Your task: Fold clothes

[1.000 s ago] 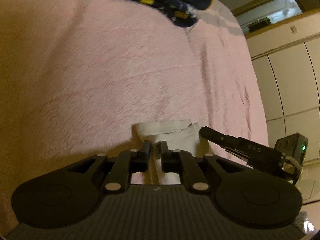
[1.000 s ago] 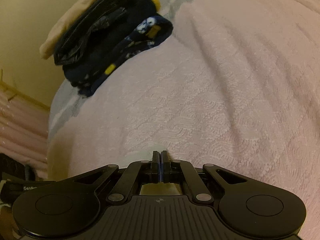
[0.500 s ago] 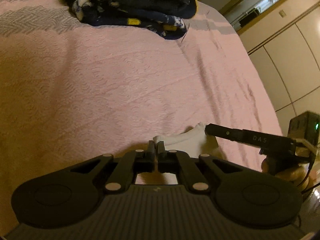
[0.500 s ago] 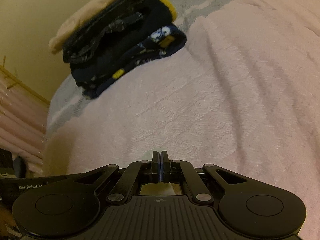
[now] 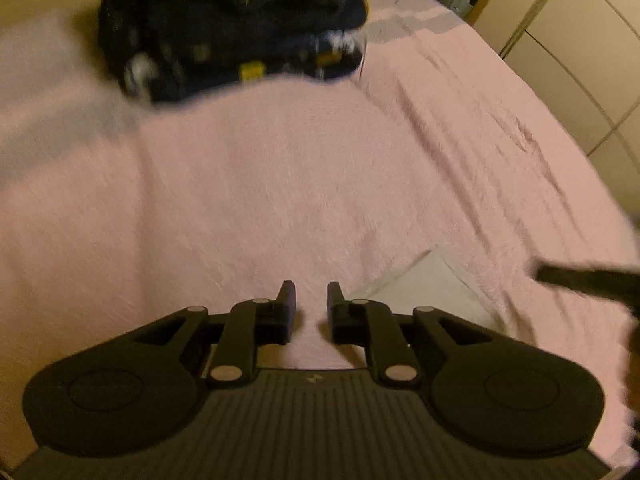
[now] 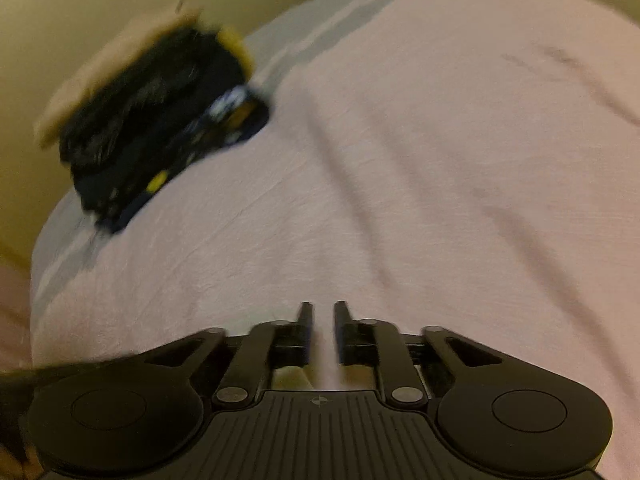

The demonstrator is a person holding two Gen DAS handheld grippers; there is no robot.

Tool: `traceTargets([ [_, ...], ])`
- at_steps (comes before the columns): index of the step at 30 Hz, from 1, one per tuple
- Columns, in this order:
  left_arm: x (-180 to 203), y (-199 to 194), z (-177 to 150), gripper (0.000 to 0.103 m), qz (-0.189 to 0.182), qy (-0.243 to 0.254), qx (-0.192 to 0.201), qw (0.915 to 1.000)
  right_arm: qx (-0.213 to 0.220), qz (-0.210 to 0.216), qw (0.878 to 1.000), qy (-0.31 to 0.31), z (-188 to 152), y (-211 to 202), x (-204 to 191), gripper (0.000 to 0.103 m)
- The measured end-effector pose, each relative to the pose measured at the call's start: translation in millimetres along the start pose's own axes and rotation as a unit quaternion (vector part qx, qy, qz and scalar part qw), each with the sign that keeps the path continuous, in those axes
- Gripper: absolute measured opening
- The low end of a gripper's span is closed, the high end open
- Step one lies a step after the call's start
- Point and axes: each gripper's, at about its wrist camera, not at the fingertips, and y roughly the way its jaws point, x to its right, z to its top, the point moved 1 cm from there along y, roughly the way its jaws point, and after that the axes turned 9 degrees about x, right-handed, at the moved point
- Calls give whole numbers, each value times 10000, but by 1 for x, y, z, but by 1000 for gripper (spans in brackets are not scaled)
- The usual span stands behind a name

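both frames are smeared with motion blur, so fine detail is lost. the left gripper [image 5: 311, 300] hangs over the pink bedspread [image 5: 248, 200] with its tongs apart and nothing between them, only bare cover showing in the gap. just to its right lies a small folded white garment [image 5: 432, 292], flat on the spread and apart from the fingers, which suggests it has been set down as a finished fold rather than being worked on. a dark bar at the right edge of this view is probably the right gripper's body [image 5: 588, 280], near the white piece but not clearly touching it. in the right wrist view the right gripper [image 6: 320, 320] also has its tongs parted, a narrower gap, with pale cloth or bedspread visible between them; nothing is pinched that i can make out. at the far end of the bed sits a stack of folded clothes [image 6: 152, 128], dark navy pieces with yellow and white print and a tan piece on top, seen too in the left view [image 5: 236, 28]. it stands well apart from both grippers, most likely the pile where done items are collected, so the white piece probably belongs there next.
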Motion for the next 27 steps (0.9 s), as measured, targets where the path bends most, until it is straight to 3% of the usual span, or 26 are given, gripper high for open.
traceTargets([
  [1, 4, -8, 3, 11, 33, 192, 42, 9998, 25, -149, 9998, 84, -13, -25, 1, 30],
  [3, 21, -23, 4, 11, -342, 634, 46, 9974, -65, -551, 9982, 227, -46, -65, -1, 30],
  [7, 65, -22, -18, 11, -1024, 1468, -395, 9831, -402, -1495, 9861, 609, -127, -126, -8, 30],
  [10, 94, -15, -35, 11, -1289, 2087, -981, 9645, -799, -2380, 9575, 1422, -185, -153, 0, 30],
  [12, 108, -22, -36, 11, -1538, 2393, -1156, 9517, -637, -2818, 9362, 2002, -202, -181, 2, 30],
  [14, 122, -30, -35, 11, -1783, 2775, -1309, 9349, -83, -3313, 9118, 2425, -210, -220, -4, 30],
  [16, 138, -41, -32, 11, -2021, 3248, -1434, 9127, 186, -3731, 8825, 2857, -220, -253, -16, 30],
  [20, 165, -78, -27, 17, -2420, 4080, -1502, 8674, 166, -4014, 8269, 3936, -246, -291, -50, 31],
  [22, 178, -96, -25, 22, -2610, 4480, -1529, 8413, 446, -4110, 8068, 4221, -249, -311, -75, 31],
  [25, 187, -130, -15, 28, -2825, 4697, -1502, 8228, 742, -4262, 7877, 4386, -240, -332, -111, 39],
  [27, 189, -151, -14, 30, -2950, 4779, -1508, 8136, 799, -4410, 7815, 4340, -227, -341, -129, 55],
])
